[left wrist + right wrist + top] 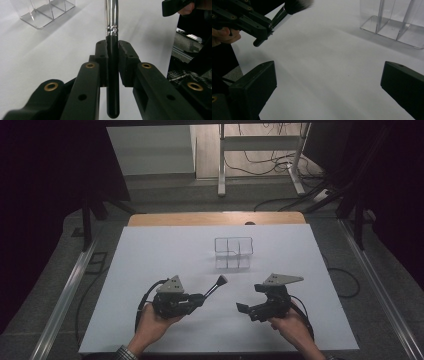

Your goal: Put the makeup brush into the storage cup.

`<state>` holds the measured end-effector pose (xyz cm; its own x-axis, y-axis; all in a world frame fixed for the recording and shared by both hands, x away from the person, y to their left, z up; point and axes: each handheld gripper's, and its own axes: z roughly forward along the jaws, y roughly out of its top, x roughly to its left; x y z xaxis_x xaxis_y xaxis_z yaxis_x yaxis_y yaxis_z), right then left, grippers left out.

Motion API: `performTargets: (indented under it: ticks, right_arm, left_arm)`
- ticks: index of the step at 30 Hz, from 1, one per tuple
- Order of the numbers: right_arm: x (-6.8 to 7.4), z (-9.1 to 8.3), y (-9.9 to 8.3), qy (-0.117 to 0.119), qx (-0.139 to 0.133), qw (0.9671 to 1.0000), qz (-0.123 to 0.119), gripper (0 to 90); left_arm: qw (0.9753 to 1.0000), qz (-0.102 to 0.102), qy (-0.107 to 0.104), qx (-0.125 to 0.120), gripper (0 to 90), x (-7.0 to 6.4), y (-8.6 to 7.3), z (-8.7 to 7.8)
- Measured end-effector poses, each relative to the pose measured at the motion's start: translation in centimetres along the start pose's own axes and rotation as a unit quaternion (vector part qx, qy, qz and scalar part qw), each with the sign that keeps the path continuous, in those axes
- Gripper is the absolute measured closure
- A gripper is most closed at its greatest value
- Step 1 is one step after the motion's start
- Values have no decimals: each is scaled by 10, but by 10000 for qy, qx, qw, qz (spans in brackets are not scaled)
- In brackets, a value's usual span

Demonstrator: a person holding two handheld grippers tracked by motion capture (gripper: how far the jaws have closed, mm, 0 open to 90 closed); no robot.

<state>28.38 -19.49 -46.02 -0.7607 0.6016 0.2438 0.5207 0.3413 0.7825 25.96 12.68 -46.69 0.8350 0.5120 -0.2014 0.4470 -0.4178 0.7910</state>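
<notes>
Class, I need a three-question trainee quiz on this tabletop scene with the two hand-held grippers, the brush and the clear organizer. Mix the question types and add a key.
1. True or false: the left gripper is shut on the makeup brush.
2. The right gripper is: A) shut on the brush B) open, holding nothing C) inside the organizer.
3. Fill in: the clear acrylic organizer stands on the white table, on the ____ side of both grippers from the person.

Key: 1 true; 2 B; 3 far.
</notes>
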Motion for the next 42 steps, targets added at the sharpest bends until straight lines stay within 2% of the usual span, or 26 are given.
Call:
performTargets:
  ticks: [8,21,25,32,41,42]
  right_arm:
    - [3,8,5,16,-53,10000,63,8]
    - [9,22,16,305,-100,9993,205,8]
    - [10,25,19,319,-86,9992,213,8]
    - [13,36,27,475,-31,9981,395,10]
    - [16,45,33,587,-8,9972,462,82]
    - [15,46,35,641,-25,9965,544,118]
  left_arm:
    - [10000,-32,-26,-55,791,1,1,4]
    - [9999,41,-37,-107,791,-1,5,12]
    - [9999,52,-37,-128,791,-2,6,14]
    - [9998,66,-70,-179,791,-3,7,16]
    - [9997,95,-90,-200,791,-6,8,18]
    - [9997,108,-95,-198,791,-6,8,19]
